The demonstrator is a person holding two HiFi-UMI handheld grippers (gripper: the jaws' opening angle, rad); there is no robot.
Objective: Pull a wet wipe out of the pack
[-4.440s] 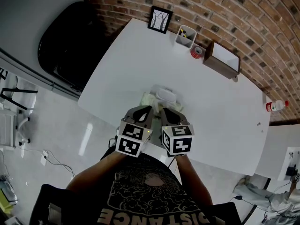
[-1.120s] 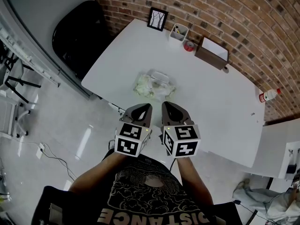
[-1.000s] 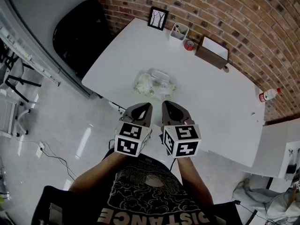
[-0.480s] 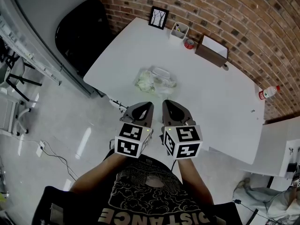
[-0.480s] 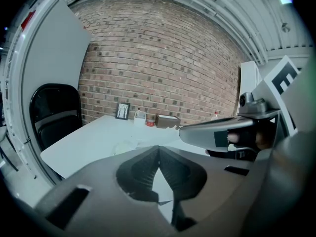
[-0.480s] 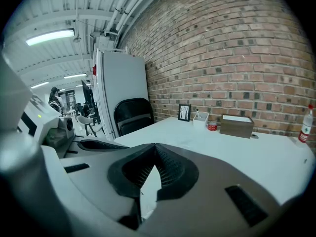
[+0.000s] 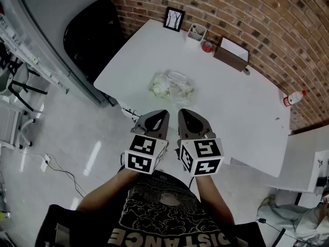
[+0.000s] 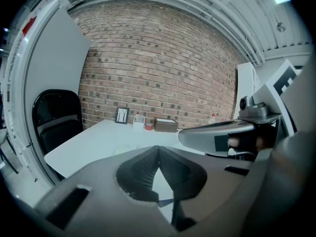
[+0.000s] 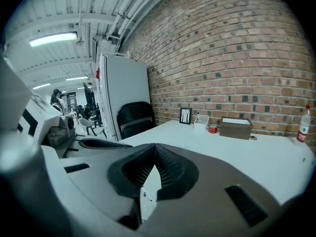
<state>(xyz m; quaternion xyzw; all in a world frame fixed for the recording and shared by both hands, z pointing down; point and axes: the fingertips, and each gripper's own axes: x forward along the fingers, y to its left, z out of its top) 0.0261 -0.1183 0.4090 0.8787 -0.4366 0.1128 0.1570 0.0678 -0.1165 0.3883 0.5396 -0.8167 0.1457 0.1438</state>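
Pulled back from wet wipe pack [image 7: 172, 85]: left hand-held gripper [image 7: 161, 115], right hand-held gripper [image 7: 183, 114], both closed, empty, beyond worktop [image 7: 231, 107] near edge.

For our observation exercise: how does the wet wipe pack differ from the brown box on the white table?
The wet wipe pack is pale and crinkled; the brown box is dark and straight-edged. The pack lies out on the open table; the box stands at its far edge. Both rest on the table.
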